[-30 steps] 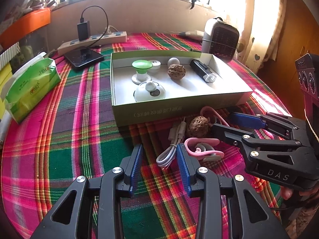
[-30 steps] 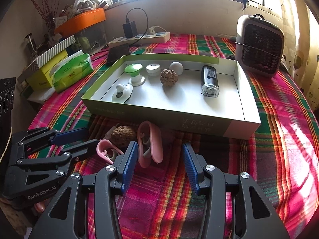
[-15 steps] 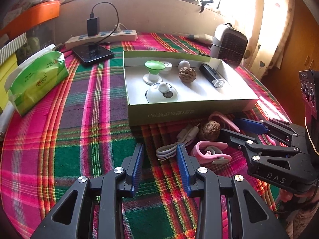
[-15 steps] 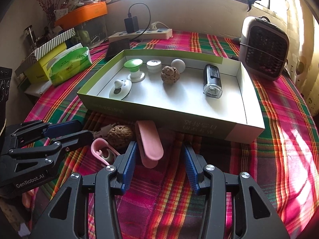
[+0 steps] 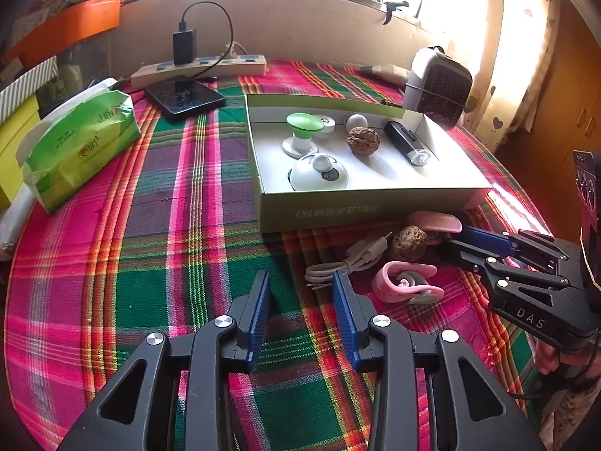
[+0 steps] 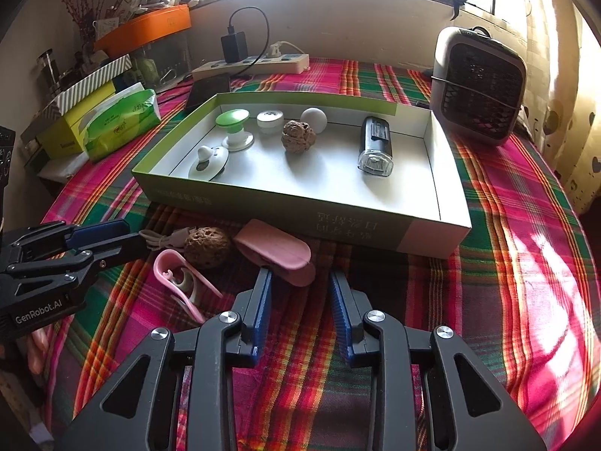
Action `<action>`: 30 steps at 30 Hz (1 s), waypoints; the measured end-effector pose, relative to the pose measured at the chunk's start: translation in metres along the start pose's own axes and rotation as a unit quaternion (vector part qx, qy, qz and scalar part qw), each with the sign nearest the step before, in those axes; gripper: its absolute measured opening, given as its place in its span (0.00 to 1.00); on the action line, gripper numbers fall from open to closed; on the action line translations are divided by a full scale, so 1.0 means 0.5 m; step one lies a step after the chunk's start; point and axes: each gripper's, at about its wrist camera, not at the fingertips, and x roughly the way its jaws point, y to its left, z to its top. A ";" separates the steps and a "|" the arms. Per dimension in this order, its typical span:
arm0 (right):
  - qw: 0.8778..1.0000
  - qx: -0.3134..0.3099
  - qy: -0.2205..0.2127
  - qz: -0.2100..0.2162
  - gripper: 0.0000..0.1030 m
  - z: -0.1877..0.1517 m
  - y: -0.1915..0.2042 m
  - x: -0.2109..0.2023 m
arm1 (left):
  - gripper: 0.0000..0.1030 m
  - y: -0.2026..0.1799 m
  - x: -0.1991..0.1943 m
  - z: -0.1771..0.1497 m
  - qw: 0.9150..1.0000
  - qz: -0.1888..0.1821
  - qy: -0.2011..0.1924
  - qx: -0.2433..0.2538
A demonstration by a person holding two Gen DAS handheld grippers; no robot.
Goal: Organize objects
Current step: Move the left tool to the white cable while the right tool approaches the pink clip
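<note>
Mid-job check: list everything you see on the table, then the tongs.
Box: one, green and white, table centre.
Walnuts: two, brown; one in the box, one in front.
Bike light: one, black, in box.
White ball: one, in box.
Green-topped knob: one, in box.
Pink case: one, before box.
Pink ear hook: one, beside front walnut.
Cable: one, grey, coiled.
Tissue pack: one, green, left.
Phone: one, black, rear.
Power strip: one, white, rear.
Heater: one, grey, right rear.
Left tongs: open, empty.
Right tongs: jaws just narrowed, pink case tip between, not gripped.
</note>
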 end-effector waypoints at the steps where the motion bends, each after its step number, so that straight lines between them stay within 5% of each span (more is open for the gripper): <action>1: 1.000 0.001 0.000 -0.001 0.30 -0.001 -0.002 -0.001 | 0.32 -0.002 0.001 0.000 1.000 -0.002 0.001 0.003; 14: 0.999 -0.046 -0.013 0.025 0.36 0.016 0.013 0.003 | 0.32 -0.035 0.014 0.009 0.998 -0.004 0.006 0.059; 30: 0.996 -0.082 0.003 0.032 0.34 0.027 0.031 0.025 | 0.32 -0.041 0.021 0.017 0.997 -0.005 0.004 0.072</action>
